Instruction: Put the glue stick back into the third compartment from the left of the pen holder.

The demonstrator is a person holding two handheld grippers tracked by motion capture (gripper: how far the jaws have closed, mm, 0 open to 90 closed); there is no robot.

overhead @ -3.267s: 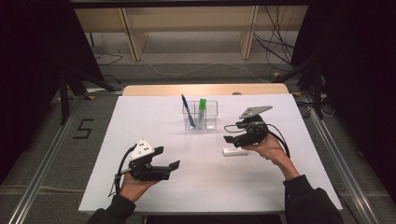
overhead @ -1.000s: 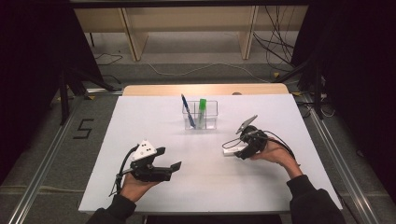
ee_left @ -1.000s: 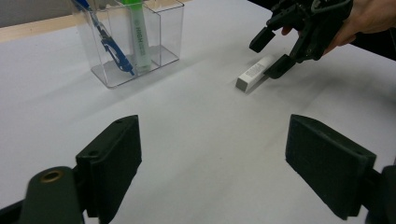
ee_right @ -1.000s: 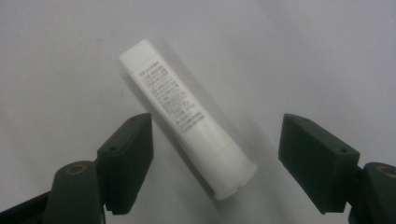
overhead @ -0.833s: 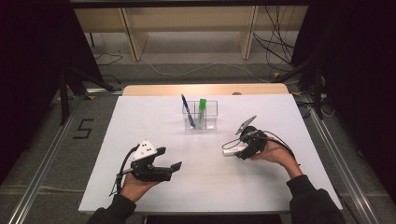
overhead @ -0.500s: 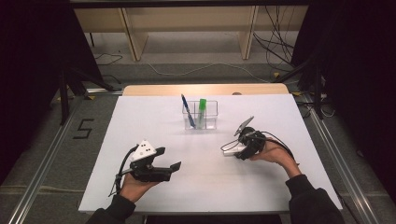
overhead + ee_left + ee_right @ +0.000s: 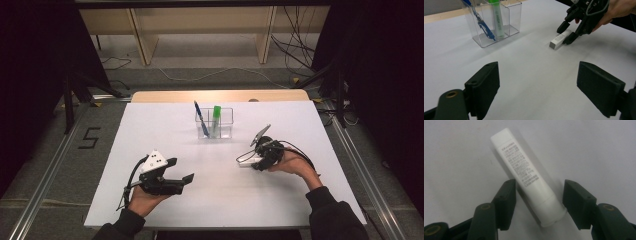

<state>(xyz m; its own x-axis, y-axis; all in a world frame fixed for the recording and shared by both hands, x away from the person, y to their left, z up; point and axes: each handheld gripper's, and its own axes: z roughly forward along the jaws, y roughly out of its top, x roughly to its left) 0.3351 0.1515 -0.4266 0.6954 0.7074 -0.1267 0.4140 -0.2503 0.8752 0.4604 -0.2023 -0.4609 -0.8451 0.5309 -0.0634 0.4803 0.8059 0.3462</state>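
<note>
Two tools show in the high view: the left tool (image 7: 172, 181) rests open at lower left, the right tool (image 7: 256, 159) tips down over a white tube (image 7: 245, 162) right of centre on the desk (image 7: 310, 130). In the left gripper view the tube (image 7: 560, 39) lies flat at upper right. In the right gripper view the jaws stand open around its lower end (image 7: 529, 177), not yet closed; it looks light, smooth and perhaps slippery, best held across the middle.

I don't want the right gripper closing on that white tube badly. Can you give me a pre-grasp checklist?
1. White tube lies between the right gripper's jaws: ok.
2. Jaws open wide enough for it: ok.
3. Tube squared to the jaws: not ok, it lies diagonally.
4. Jaws near the table beside the tube, seen from the left gripper view: ok.
5. Left gripper well away, open: ok.
6. Clear holder has room: cannot tell.
</note>
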